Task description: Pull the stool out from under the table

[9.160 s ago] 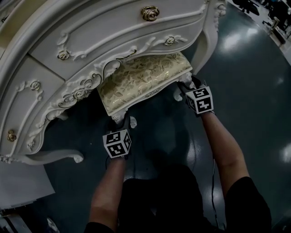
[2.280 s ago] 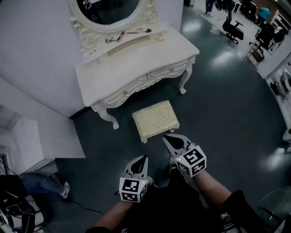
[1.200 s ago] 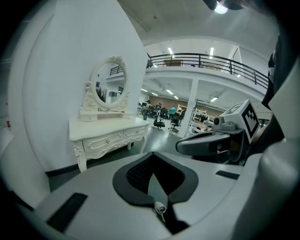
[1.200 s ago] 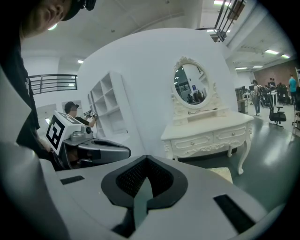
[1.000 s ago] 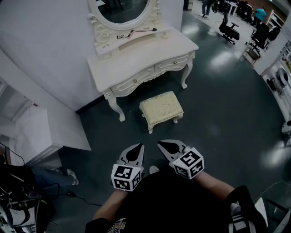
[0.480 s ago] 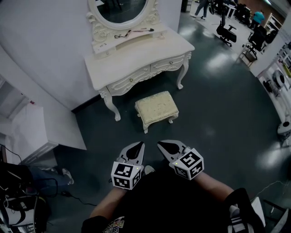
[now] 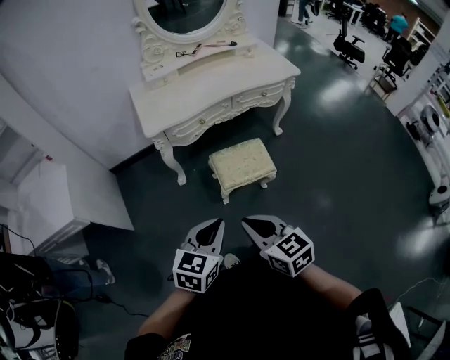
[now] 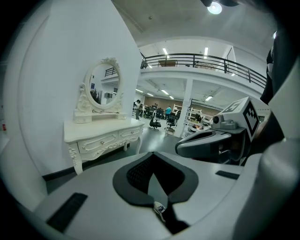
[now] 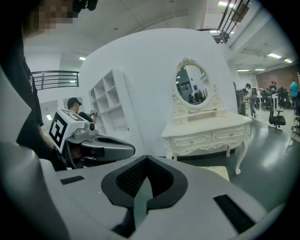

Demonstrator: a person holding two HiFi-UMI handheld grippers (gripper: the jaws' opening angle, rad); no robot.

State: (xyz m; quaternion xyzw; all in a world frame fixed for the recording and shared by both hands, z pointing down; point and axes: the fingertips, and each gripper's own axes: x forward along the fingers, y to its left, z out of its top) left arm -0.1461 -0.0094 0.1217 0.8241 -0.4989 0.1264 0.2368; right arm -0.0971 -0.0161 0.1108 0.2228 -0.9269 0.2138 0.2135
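Note:
The cream upholstered stool (image 7: 242,163) stands on the dark floor, clear of the white dressing table (image 7: 211,91) and a little in front of it. Both grippers hang close to the person's body, well short of the stool. The left gripper (image 7: 213,226) is shut and holds nothing; in the left gripper view (image 8: 152,157) its jaws meet with nothing between them. The right gripper (image 7: 251,223) is likewise shut and empty, its jaws closed in the right gripper view (image 9: 146,161). A corner of the stool (image 9: 219,171) shows past the right jaws.
An oval mirror (image 7: 181,15) tops the table against a white curved wall (image 7: 70,77). White shelving (image 7: 42,204) stands at left, with cables and a person's shoe (image 7: 105,271) on the floor. Office chairs (image 7: 348,43) stand far right.
The view has shifted only slightly in the last second; the stool and grippers keep their places. Long before, both grippers were at the stool's legs under the table, and the stool now stands out in front.

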